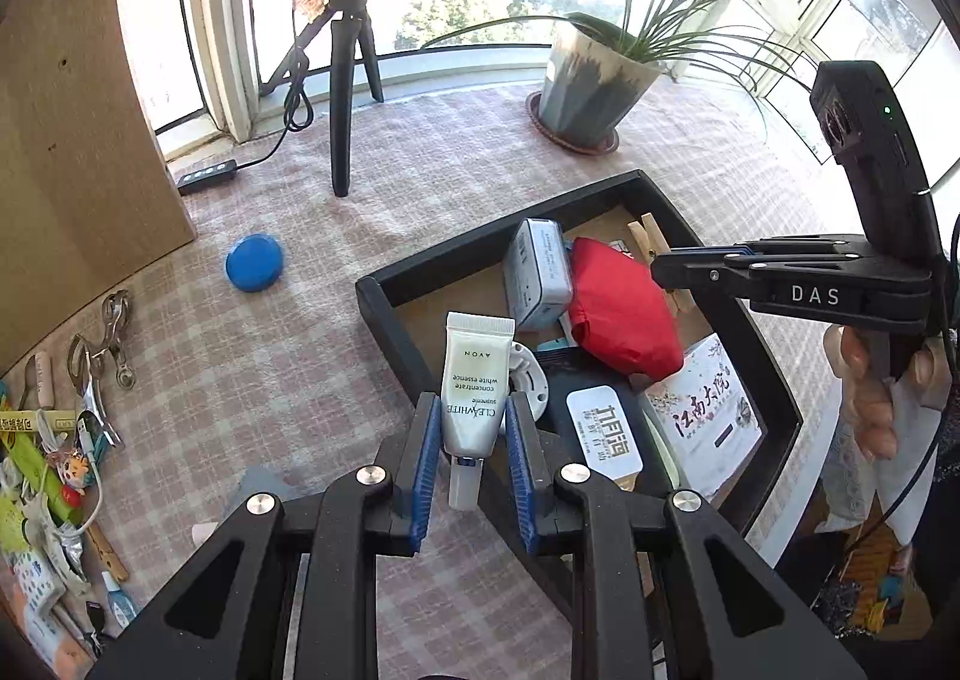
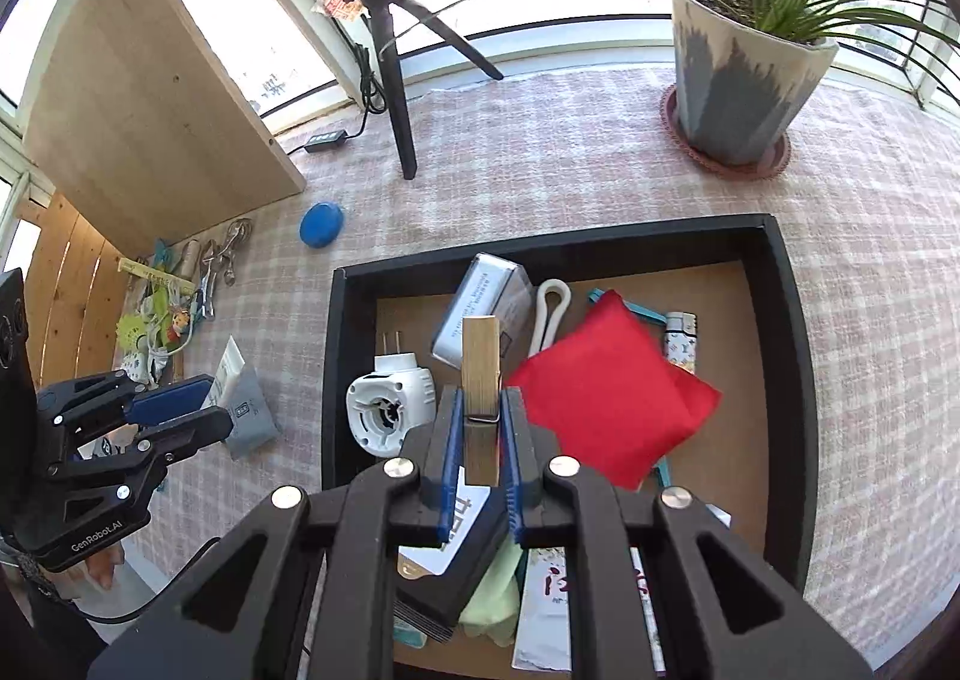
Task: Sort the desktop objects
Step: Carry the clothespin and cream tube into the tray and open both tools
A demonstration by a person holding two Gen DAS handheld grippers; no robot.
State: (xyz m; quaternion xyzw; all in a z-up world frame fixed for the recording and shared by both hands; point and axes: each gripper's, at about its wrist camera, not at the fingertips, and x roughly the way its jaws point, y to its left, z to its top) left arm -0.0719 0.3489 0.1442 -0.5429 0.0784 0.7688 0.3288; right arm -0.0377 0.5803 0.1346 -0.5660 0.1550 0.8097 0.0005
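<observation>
The left tongs (image 1: 470, 422) are clamped on a white tube (image 1: 474, 392), cap end toward the camera, held above the near left corner of the black tray (image 1: 384, 290). The right tongs (image 2: 480, 428) are clamped on a wooden peg (image 2: 480, 374), which stands upright between the blue pads above the tray's near middle.

Inside the tray lie a red pouch (image 2: 606, 398) at centre, a white plug (image 2: 390, 404) left of it, a grey box (image 2: 486, 314) toward the far wall, a white loop (image 2: 549, 314) beside that box, and a lighter (image 2: 681, 344) right of the pouch. Cards and a green cloth (image 2: 495, 590) lie at the tray's near side.

The tray rests on a checked desk (image 2: 540, 164). Left of the tray sit a blue disc (image 2: 322, 224) and a heap of small items (image 1: 54, 440). Beyond the tray stand a tripod (image 1: 348, 80) and a potted plant (image 2: 738, 80). A hand (image 1: 870, 398) grips the right tool's handle, right of the tray.
</observation>
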